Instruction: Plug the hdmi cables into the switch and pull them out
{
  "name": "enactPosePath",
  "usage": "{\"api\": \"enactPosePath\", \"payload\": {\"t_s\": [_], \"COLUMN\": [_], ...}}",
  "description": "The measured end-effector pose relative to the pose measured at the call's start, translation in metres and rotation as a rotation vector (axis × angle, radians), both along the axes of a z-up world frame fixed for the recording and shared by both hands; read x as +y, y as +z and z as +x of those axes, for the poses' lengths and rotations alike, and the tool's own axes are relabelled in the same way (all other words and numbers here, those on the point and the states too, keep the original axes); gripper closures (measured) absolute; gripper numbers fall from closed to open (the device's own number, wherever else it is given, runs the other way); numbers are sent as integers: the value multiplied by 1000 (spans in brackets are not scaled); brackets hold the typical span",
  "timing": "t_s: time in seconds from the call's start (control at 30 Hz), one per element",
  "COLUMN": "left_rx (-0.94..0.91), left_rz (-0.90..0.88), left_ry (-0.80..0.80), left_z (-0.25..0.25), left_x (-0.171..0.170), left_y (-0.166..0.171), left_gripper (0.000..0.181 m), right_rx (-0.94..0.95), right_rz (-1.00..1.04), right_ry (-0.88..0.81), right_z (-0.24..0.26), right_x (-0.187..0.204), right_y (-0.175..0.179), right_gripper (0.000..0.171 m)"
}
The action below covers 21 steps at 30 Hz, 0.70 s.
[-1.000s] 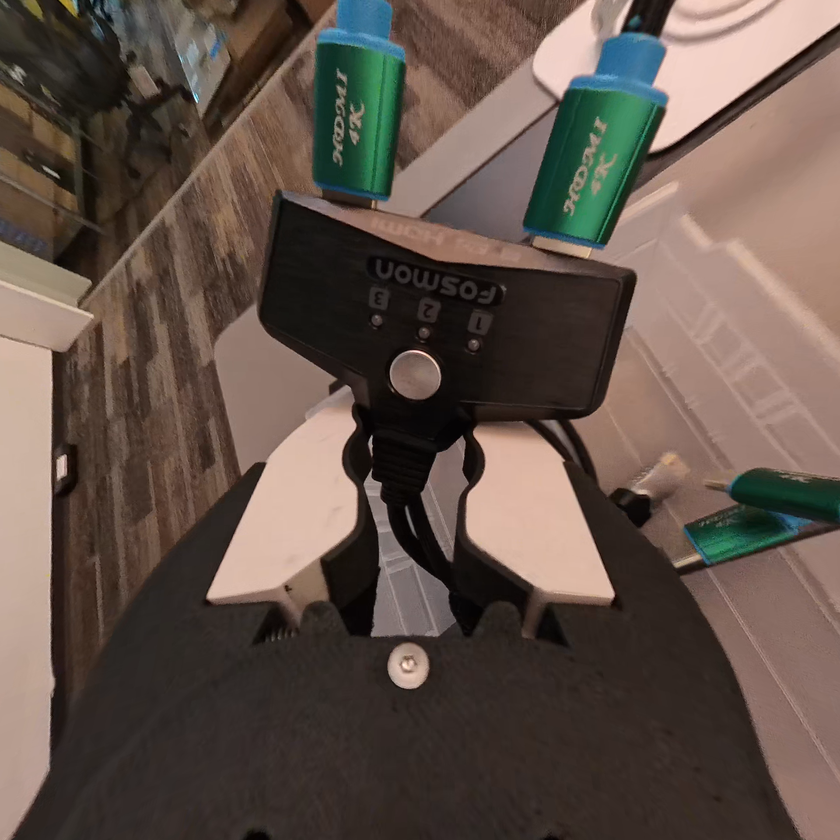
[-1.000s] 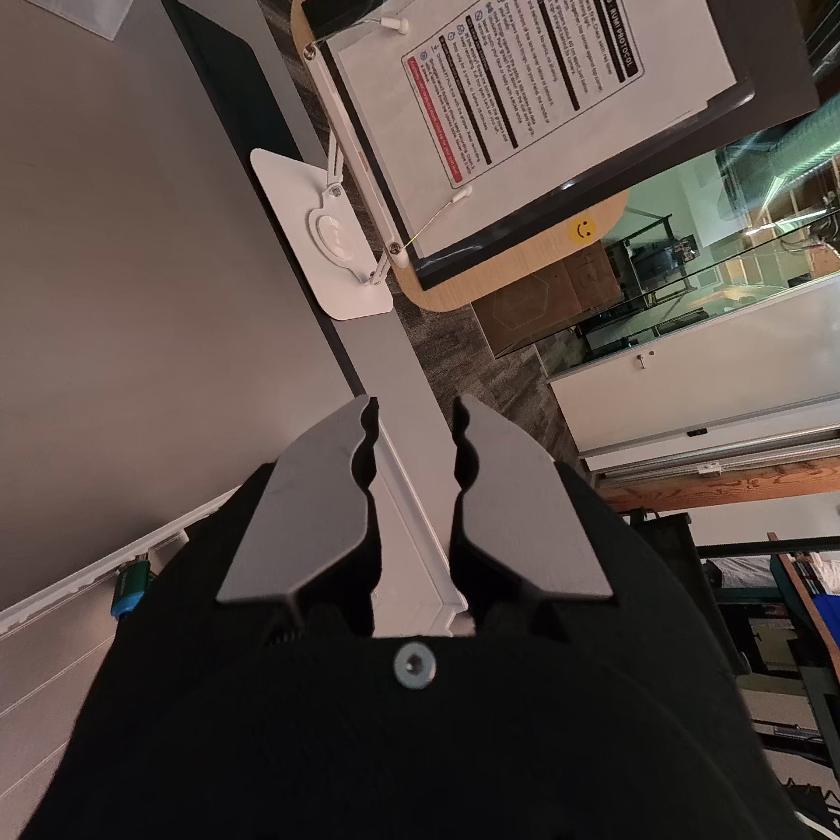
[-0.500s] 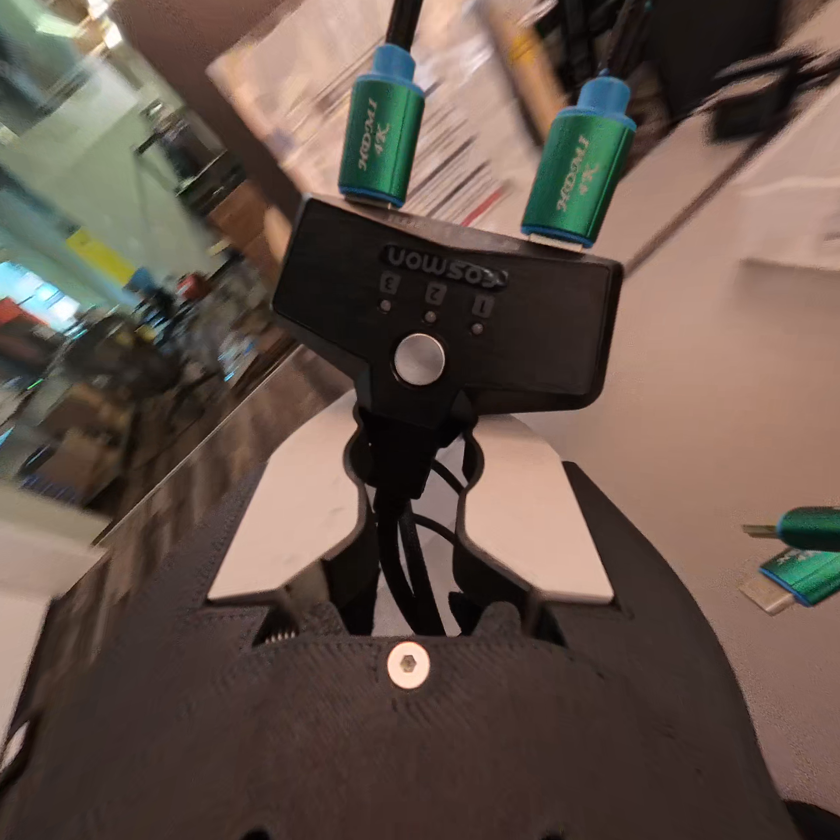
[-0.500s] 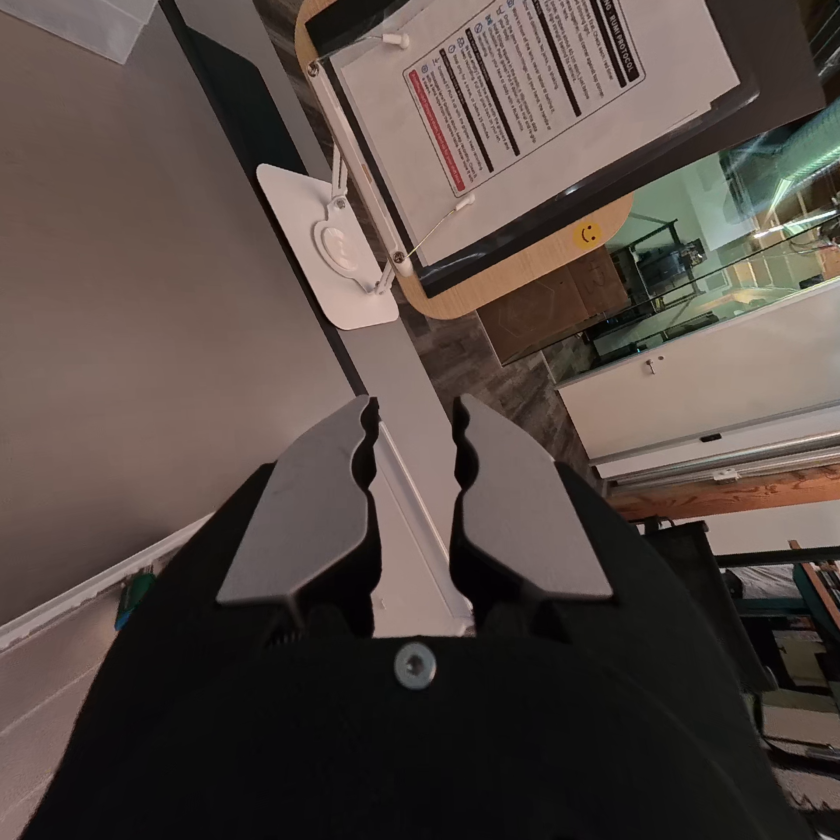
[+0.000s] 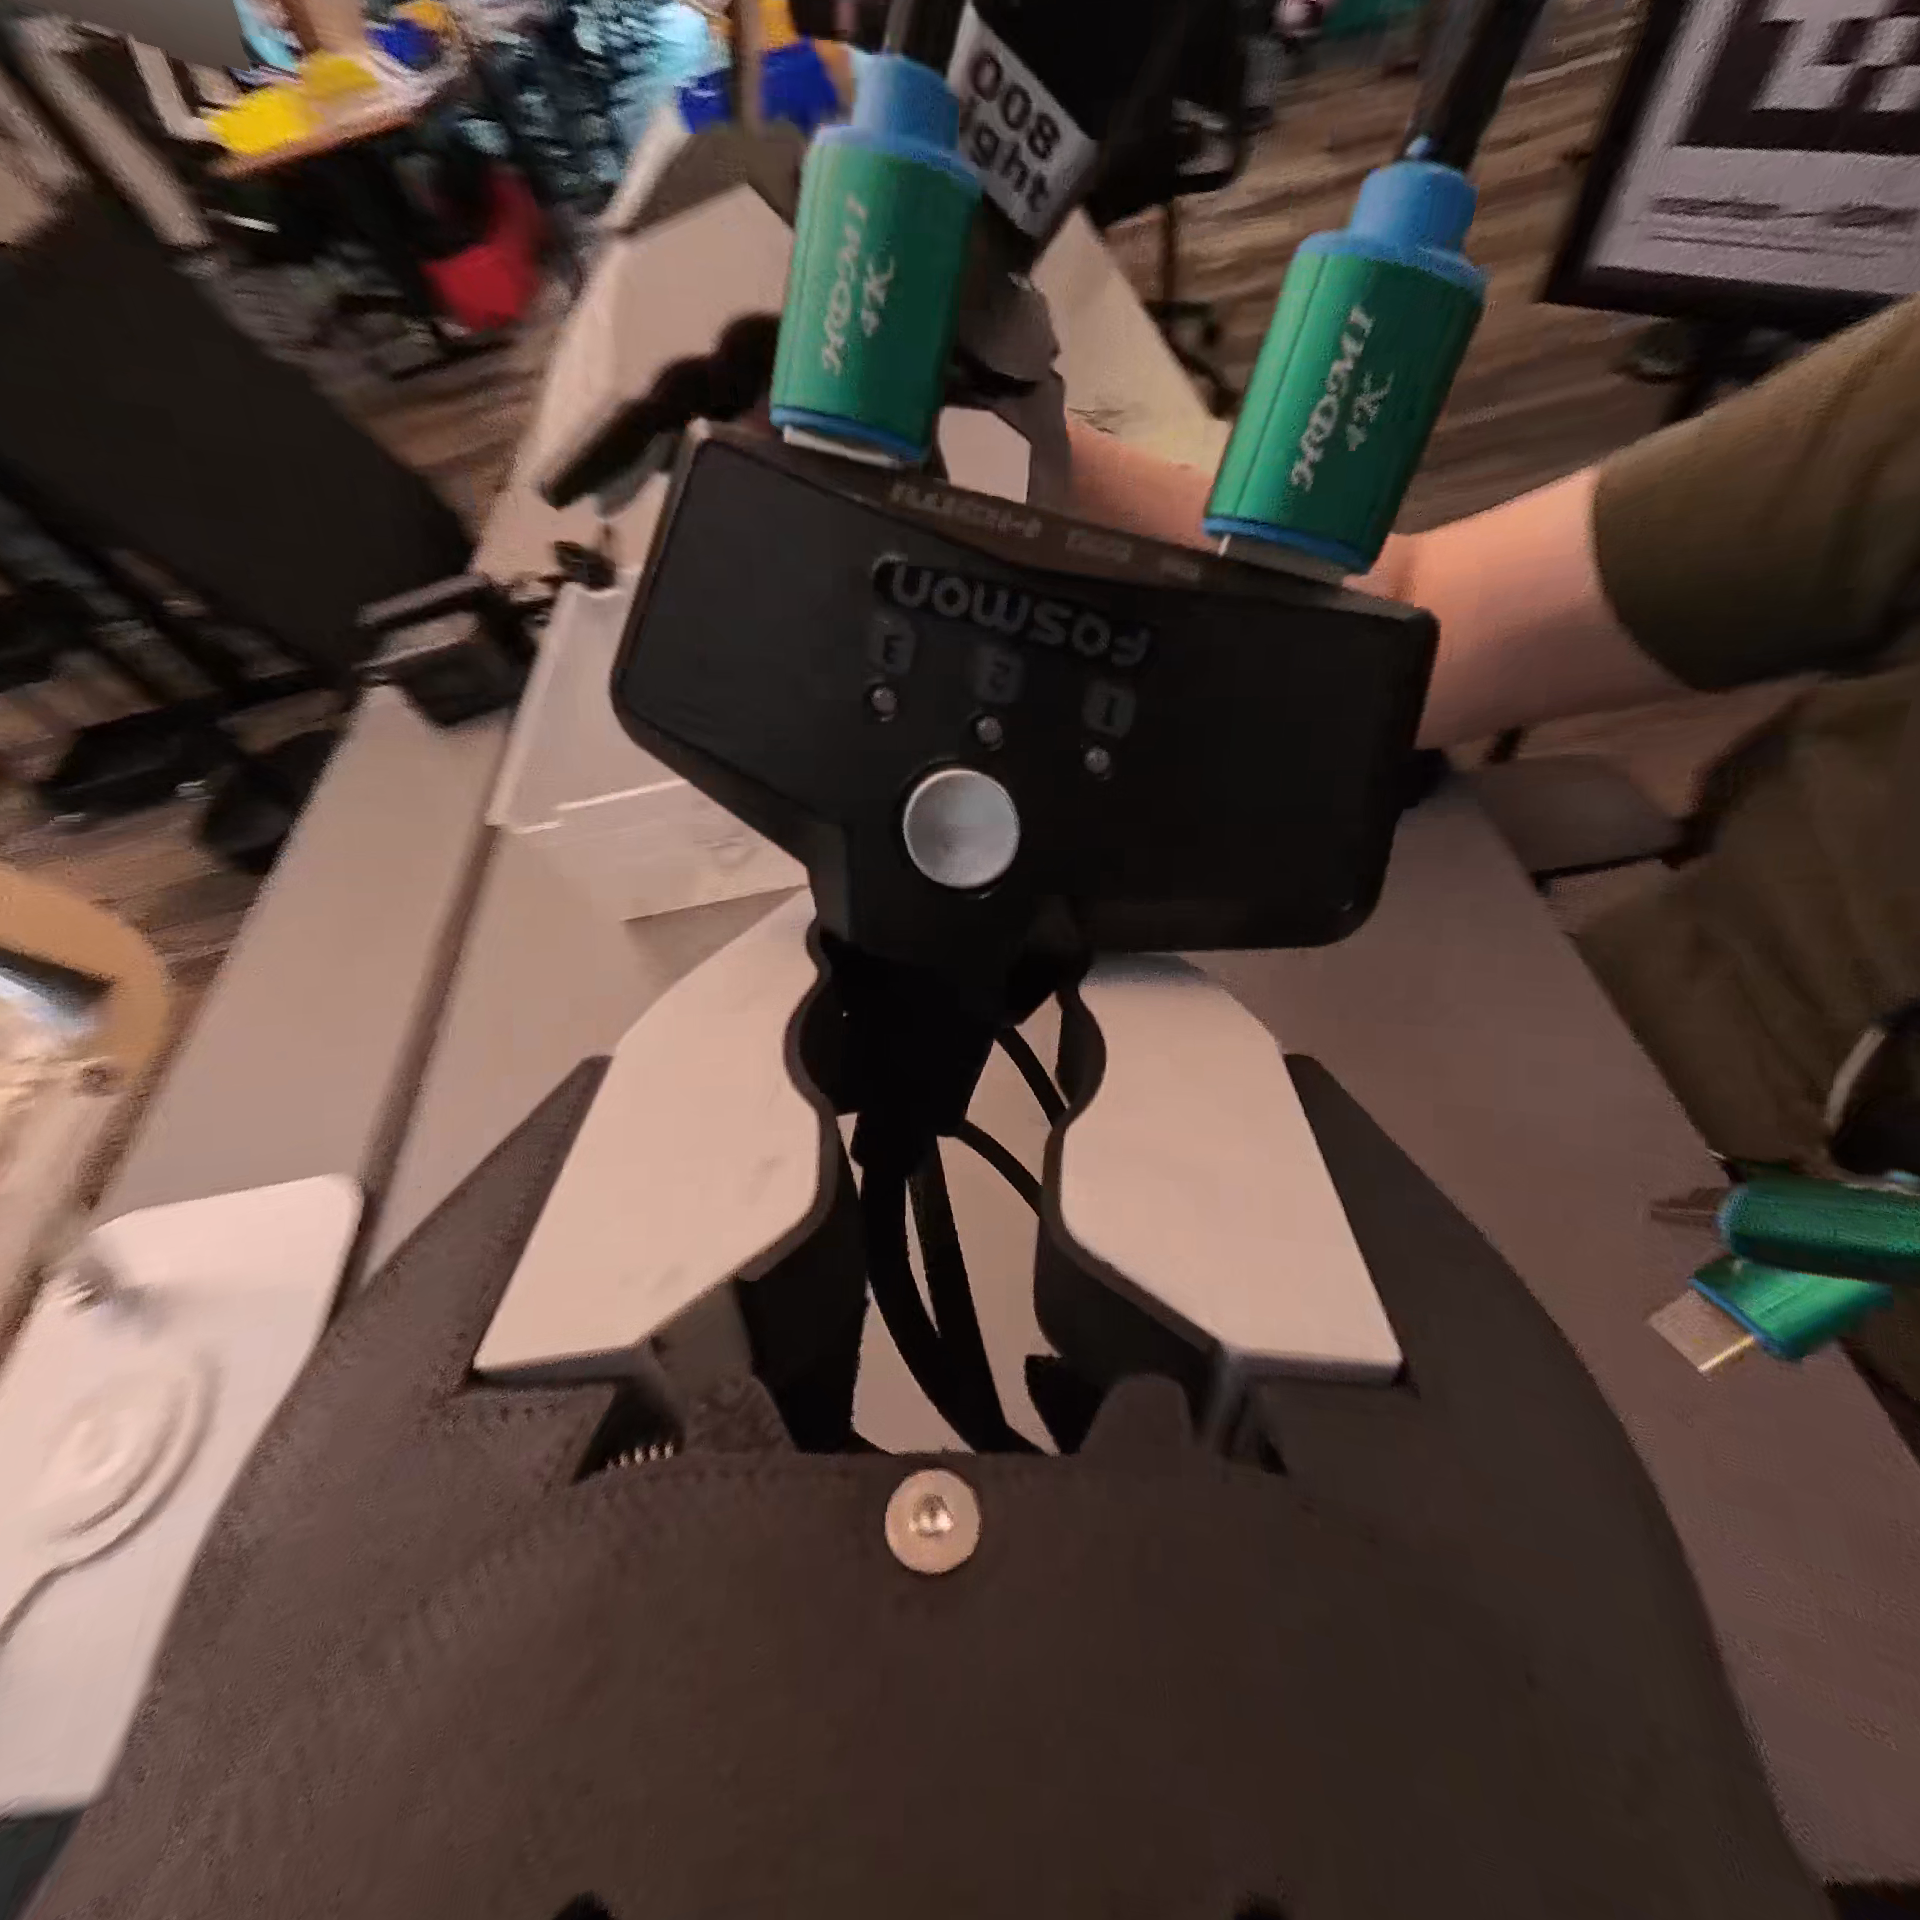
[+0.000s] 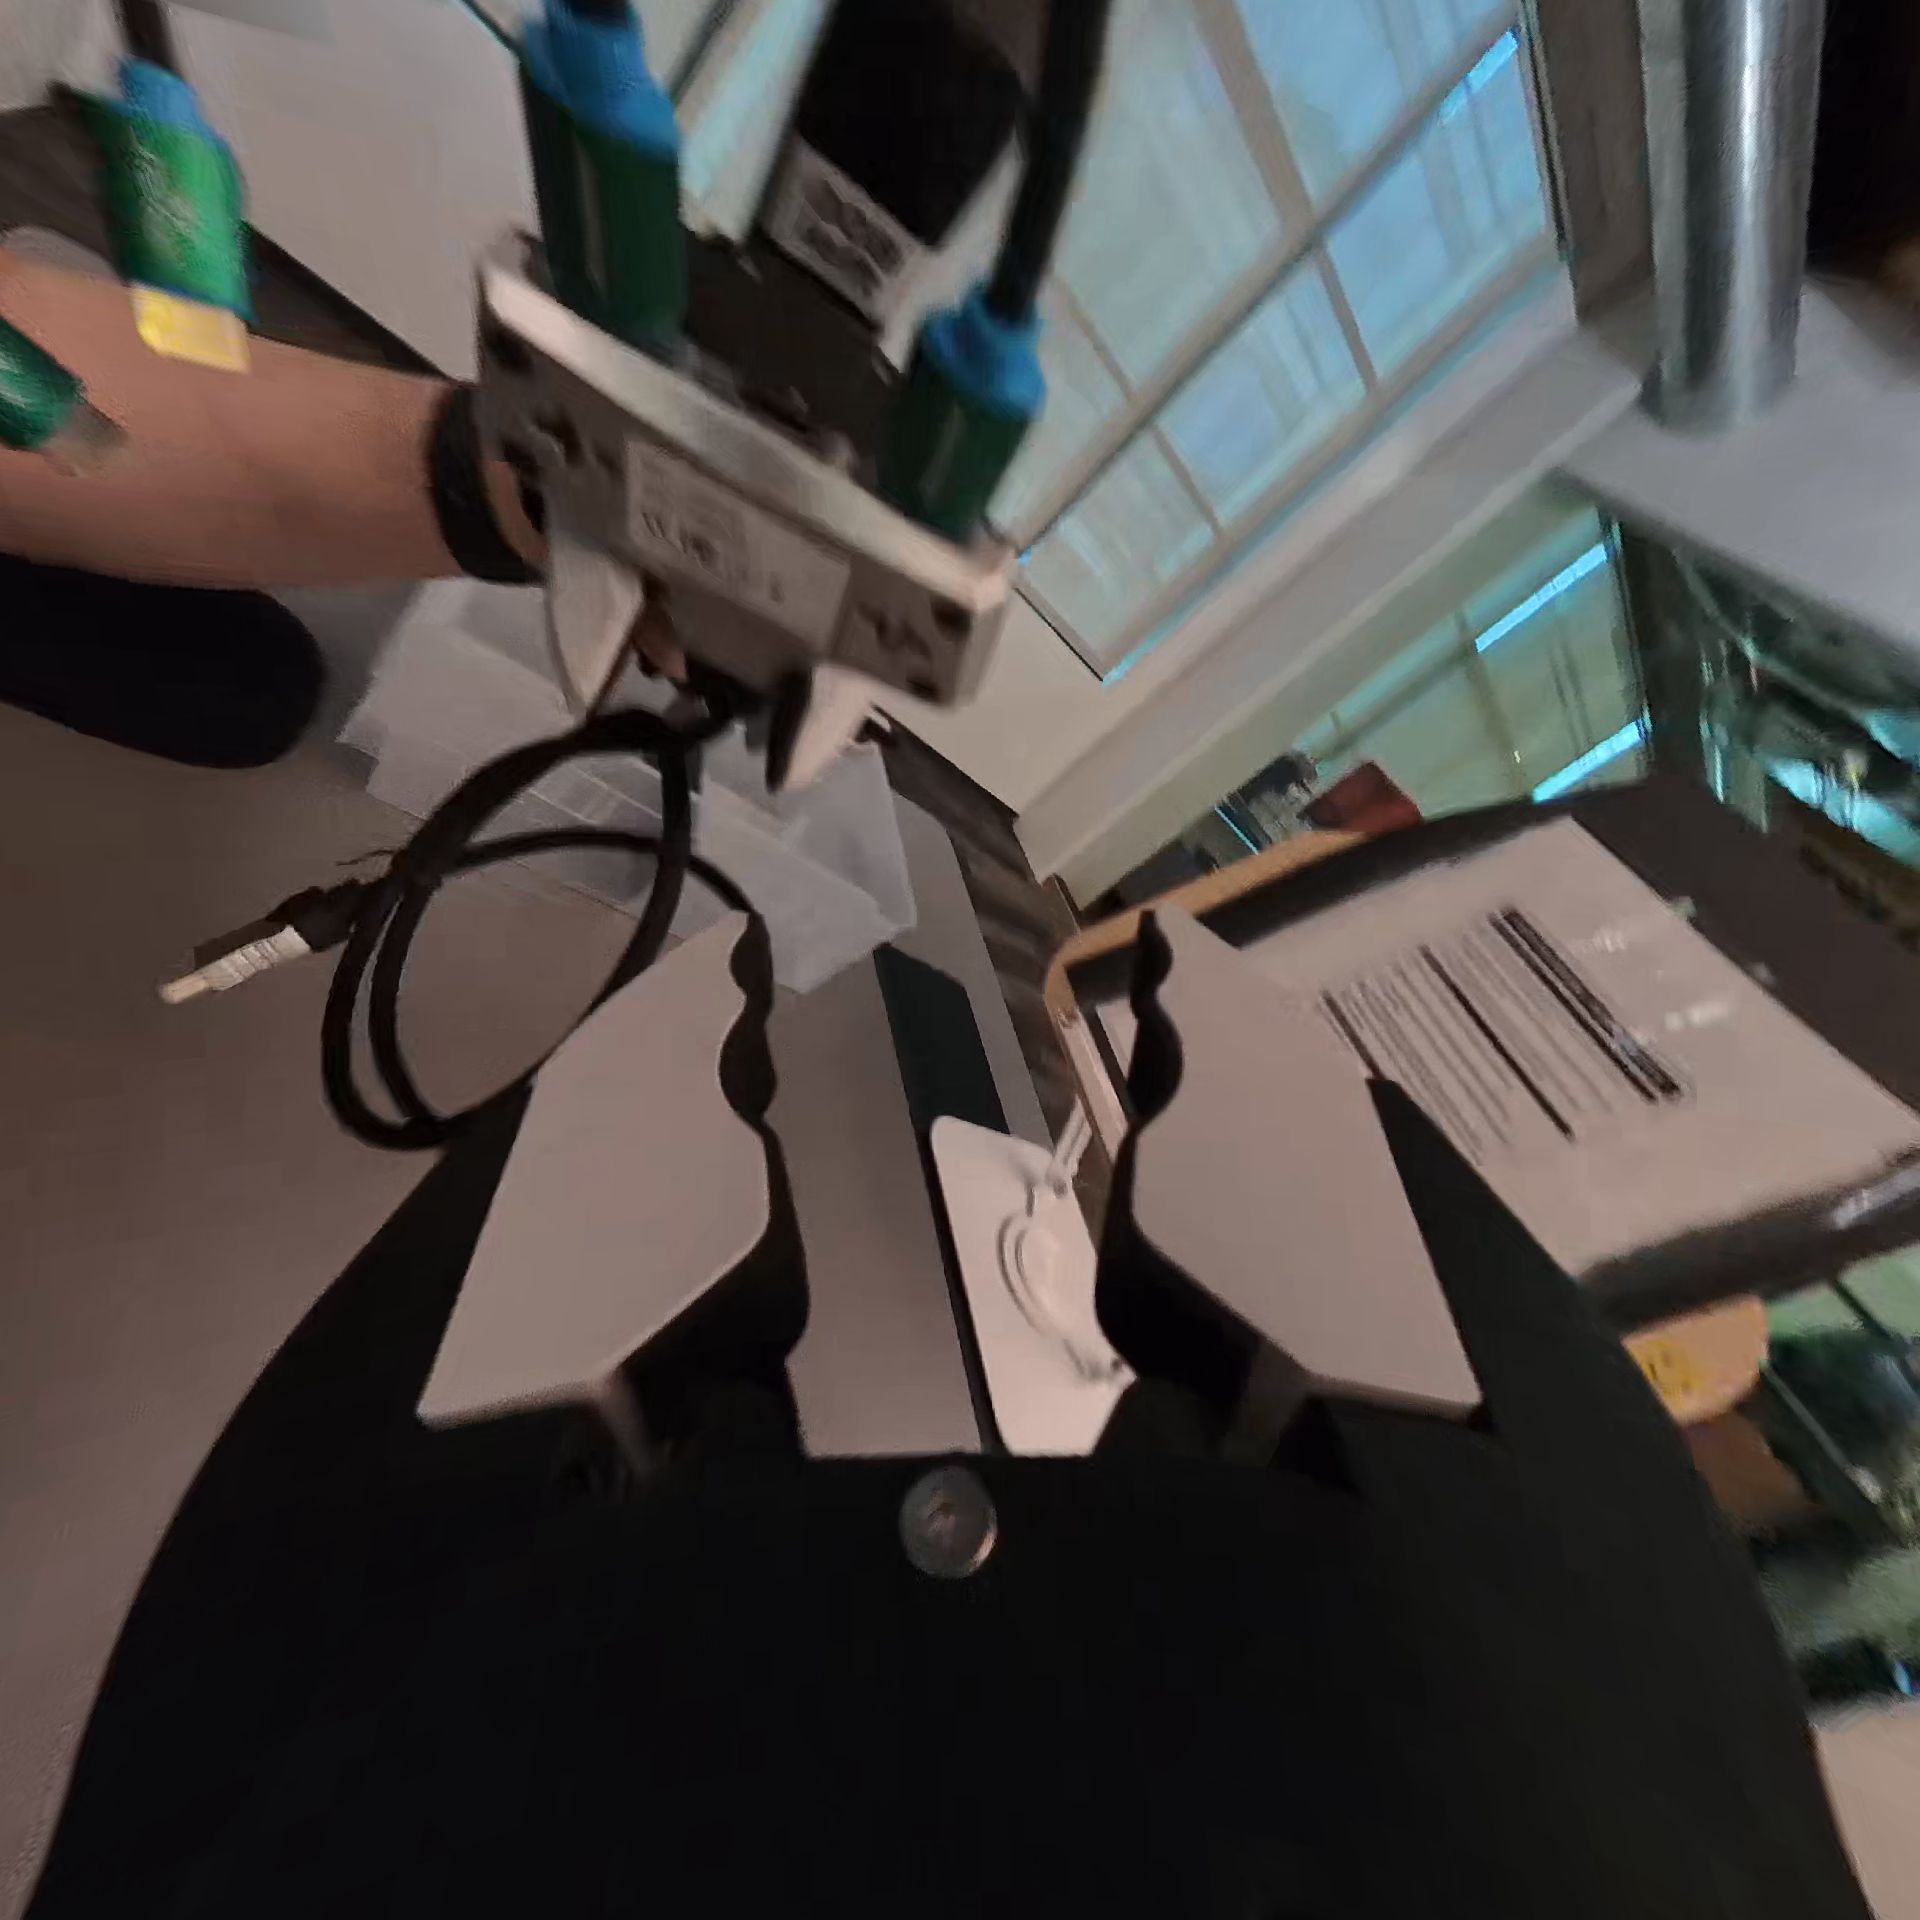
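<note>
The black HDMI switch (image 5: 1039,717) has a silver button and is held up off the table. My left gripper (image 5: 940,997) is shut on its narrow cable end. Two green HDMI plugs, left (image 5: 862,312) and right (image 5: 1340,416), sit in its far ports. Two loose green plugs (image 5: 1808,1278) hang at the right edge. My right gripper (image 6: 951,966) is open and empty, below and short of the switch, whose grey underside (image 6: 727,520) shows in the right wrist view with both plugs (image 6: 956,436) in it. The switch's black cable (image 6: 499,935) loops down to the table.
A person's bare arm (image 5: 1507,613) reaches in behind the switch. A white stand base (image 6: 1029,1247) and a framed paper sign (image 6: 1507,1039) stand near the table's edge. A clear plastic box (image 6: 748,831) lies under the switch. A window is behind.
My left gripper has swung round with the switch, so the background behind it changed. My right gripper has opened wider and turned to face the switch.
</note>
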<state>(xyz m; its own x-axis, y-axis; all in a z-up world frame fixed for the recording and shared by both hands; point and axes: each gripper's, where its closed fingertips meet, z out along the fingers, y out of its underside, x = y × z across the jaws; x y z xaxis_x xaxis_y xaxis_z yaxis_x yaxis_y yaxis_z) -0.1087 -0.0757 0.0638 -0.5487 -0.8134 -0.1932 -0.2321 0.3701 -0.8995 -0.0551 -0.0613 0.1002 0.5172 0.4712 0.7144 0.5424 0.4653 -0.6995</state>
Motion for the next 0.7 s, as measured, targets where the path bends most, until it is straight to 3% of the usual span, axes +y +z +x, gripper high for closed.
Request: {"api": "enactPosePath", "payload": {"t_s": [0.23,0.4,0.57,0.7], "left_rx": [152,193,167,124], "left_rz": [-20,-22,4,82], "left_ry": [-232,-316,-335,-208], "left_z": [-5,-10,-16,-11], "left_x": [-36,-51,-48,-29], "left_y": [-39,-49,-50,-47], "left_gripper": [143,143,140,127], "right_rx": [-126,-214,-377,-507], "right_rz": [-13,-90,-72,9], "right_ry": [165,323,303,208], "right_z": [-53,-74,-76,-75], "right_x": [-23,-44,-48,-45], "right_y": [-15,-33,-41,-38], "right_gripper": [100,132,146,148]}}
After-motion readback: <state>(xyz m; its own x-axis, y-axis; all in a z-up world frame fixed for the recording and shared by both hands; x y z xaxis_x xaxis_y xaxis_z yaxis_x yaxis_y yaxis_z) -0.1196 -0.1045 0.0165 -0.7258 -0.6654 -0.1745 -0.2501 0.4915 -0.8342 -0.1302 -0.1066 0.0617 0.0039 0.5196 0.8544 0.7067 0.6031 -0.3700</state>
